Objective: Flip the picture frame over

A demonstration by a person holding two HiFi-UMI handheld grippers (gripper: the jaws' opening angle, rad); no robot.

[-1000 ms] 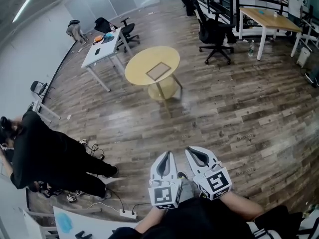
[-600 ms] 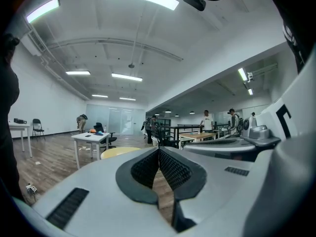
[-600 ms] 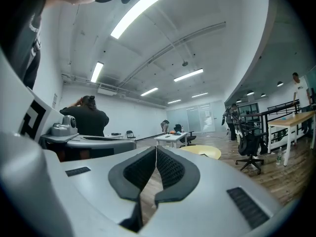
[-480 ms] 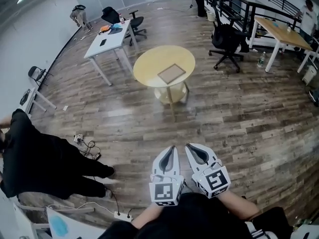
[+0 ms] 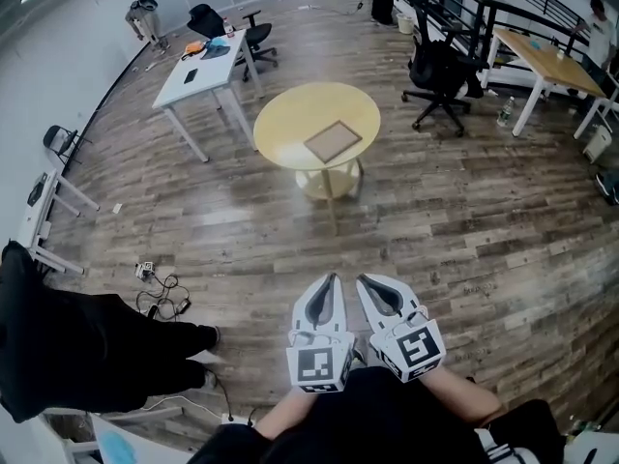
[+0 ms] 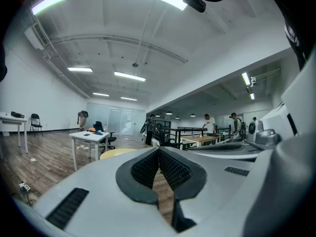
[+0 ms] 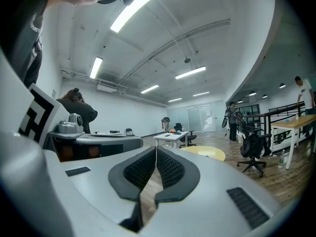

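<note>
Both tongs are closed with nothing between them: the left tongs [image 5: 331, 278] and right tongs [image 5: 362, 281] are side by side, pointing level above the wooden floor [image 5: 464, 220]. The picture frame [image 5: 333, 141] lies flat on the round yellow surface [image 5: 285, 124], well apart from them.

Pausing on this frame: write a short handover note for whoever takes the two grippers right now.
Left gripper: shut, empty, pointing level ahead of the body.
Right gripper: shut, empty, close beside it.
Picture frame: lying flat on the round yellow table, well ahead, likely out of reach.
Done: nothing yet; frame untouched.
Left: approach the table, grip the frame, flip it over.
</note>
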